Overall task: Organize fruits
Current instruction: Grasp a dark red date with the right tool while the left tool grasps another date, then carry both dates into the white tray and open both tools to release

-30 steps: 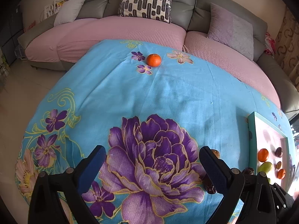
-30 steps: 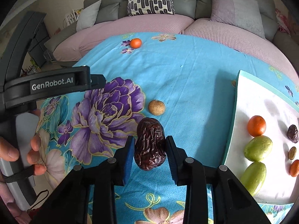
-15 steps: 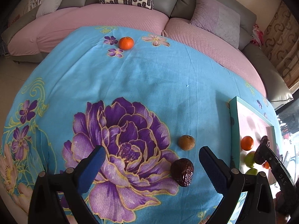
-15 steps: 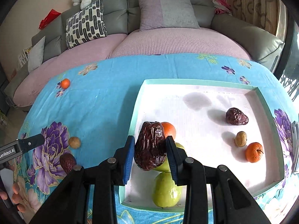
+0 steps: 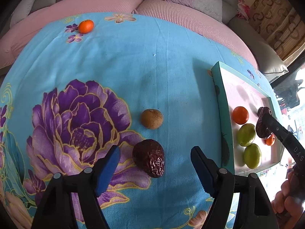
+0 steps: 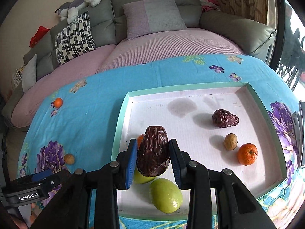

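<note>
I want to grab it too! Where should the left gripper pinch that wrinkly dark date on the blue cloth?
Probably across its plump middle, coming from above. The date lies on its side on the cloth, long way toward the camera, so its sides face the pads. The left gripper already straddles it, jaws closing, not yet touching.

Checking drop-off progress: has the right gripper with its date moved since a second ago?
Yes. The right gripper, shut on the dried date, went from over the blue cloth beside the purple flower to above the tray.
</note>
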`<state>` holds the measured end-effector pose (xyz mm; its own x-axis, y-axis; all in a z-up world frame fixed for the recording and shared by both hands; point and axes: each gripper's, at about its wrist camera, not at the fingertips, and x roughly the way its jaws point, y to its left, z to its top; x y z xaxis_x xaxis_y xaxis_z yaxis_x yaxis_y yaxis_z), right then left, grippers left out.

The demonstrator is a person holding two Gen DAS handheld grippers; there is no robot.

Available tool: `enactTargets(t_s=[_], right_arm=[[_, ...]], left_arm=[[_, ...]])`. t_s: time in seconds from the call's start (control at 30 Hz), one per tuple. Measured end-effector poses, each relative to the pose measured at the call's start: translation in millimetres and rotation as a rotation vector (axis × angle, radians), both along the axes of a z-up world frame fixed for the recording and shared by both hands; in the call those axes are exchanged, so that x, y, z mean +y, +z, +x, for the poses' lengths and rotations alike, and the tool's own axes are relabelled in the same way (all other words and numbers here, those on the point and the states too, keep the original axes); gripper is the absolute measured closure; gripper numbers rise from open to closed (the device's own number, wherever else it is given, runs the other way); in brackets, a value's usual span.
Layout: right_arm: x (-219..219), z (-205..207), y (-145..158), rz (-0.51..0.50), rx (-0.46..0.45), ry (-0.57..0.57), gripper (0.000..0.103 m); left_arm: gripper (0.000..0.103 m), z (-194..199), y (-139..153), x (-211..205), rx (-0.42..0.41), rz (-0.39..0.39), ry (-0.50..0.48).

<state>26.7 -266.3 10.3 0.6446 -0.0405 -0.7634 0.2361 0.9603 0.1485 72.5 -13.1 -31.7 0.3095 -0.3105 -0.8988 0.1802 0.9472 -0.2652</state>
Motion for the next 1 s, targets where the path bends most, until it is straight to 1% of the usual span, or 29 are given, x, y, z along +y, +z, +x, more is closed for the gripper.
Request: enactTargets(t_s=[0.23,0.3,0.37,0.5,0.6,0.73,0.93,1.0], right_arm=[[-3,0,0,0.005,-0.001,-0.011,0.068],[-3,-1,0,0.002,-0.002,-0.017,0.068],[-4,0,0,0.002,-0.001,-0.022,0.068],[-8,-1,0,0.005,-0.003,-0.033,0.068],[-10,-2,0,0.007,-0.004,-0.043,0.068],[-13,-3,0,0.009,-0.002,-0.054,0.068],[-12,-3,-1,0.01,0.004,-0.051,0.068],[-11,-2,-1,0.009,0.005,-0.048,0.068]], left_arm=[[0.051,-1,-2,-2,0.013,0.0,0.001],[0.06,-1,0,1,0.004,-0.003,0.006],[0.064,-1,4,3,-0.01,-0.014,0.016],[0.068,0,8,8,-0.034,-0.023,0.022],[0.068,0,11,8,-0.04,-0.03,0.02],[0.068,-1,10,14,-0.021,-0.035,0.033],[0.067,1,4,7,0.0,-0.031,0.02],[0.066,2,-3,4,0.028,-0.038,0.019]])
